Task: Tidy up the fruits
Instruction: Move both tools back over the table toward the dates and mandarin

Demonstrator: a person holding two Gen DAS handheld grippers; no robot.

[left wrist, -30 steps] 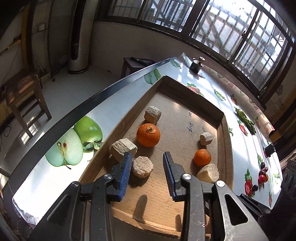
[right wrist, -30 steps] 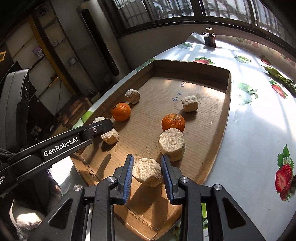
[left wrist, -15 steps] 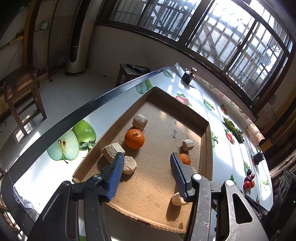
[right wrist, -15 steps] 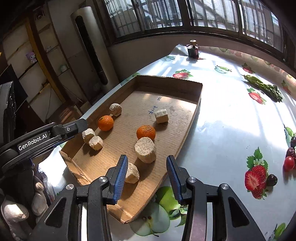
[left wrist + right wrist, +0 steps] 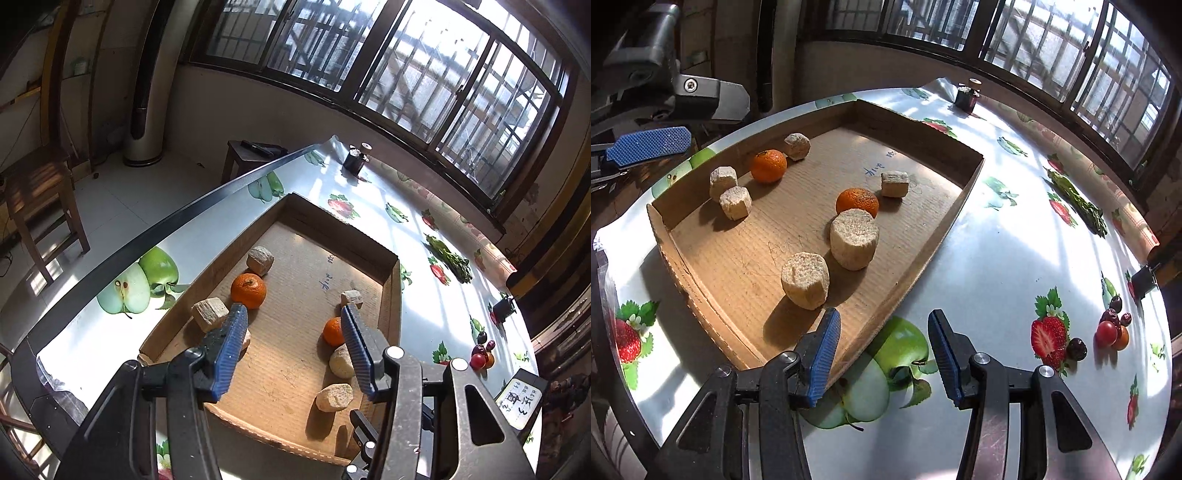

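A shallow cardboard tray (image 5: 925, 144) (image 5: 373, 245) lies on the table. It holds two oranges, one at the left (image 5: 768, 165) (image 5: 248, 290) and one in the middle (image 5: 857, 201) (image 5: 332, 331), and several beige chunky pieces, the nearest (image 5: 805, 274) by the tray's front edge. My right gripper (image 5: 882, 354) is open and empty, above the tray's near corner and the tablecloth. My left gripper (image 5: 293, 349) is open and empty, raised over the tray's near end; one of its fingers (image 5: 650, 146) shows at the left in the right wrist view.
The table has a white cloth (image 5: 1015, 258) printed with fruit. Small red and dark fruits (image 5: 1112, 328) lie at the right. A small dark object (image 5: 966, 96) stands at the far end. A wooden chair (image 5: 33, 199) and a stool (image 5: 255, 153) stand beyond the left table edge.
My right gripper opened, let go of a beige piece in the tray and drew back. My left gripper opened wider and rose away from the tray.
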